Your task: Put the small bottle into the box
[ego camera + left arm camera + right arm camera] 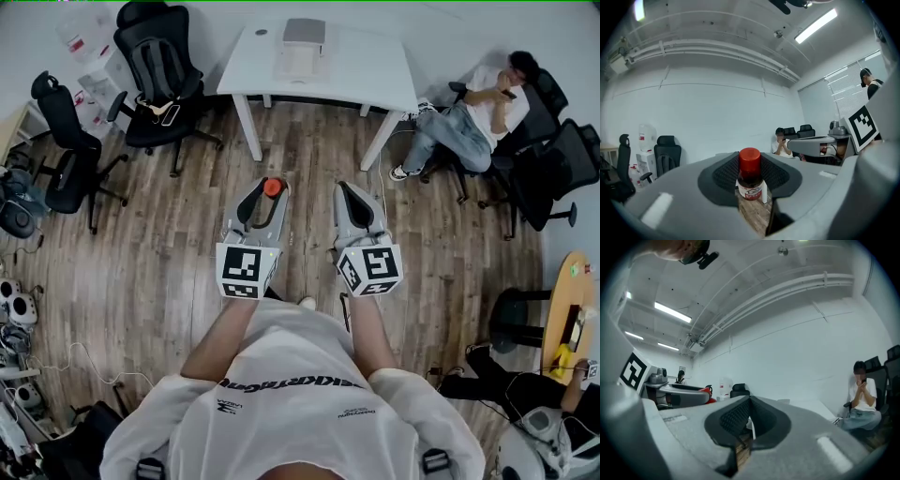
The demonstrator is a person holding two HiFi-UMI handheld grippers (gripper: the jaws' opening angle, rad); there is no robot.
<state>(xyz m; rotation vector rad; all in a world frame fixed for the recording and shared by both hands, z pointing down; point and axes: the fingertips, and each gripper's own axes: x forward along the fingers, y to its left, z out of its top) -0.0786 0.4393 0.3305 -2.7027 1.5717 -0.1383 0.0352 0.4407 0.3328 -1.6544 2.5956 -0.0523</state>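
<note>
Head view sets the box (300, 61) well ahead of the left claw (271, 190), which pinches the small bottle (750, 174) upright; right claw (349, 187) pressed together, empty.

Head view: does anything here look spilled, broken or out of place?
Nothing stands out. The bottle sits upright in the left gripper, cap on and nothing spilled. The right gripper is shut and empty.

Right gripper (750, 405): jaws together, nothing between them. Left gripper (682, 394) at 9 o'clock, red top of the small bottle (709, 391) at its tip. Seated person (860, 399) at 3 o'clock.
</note>
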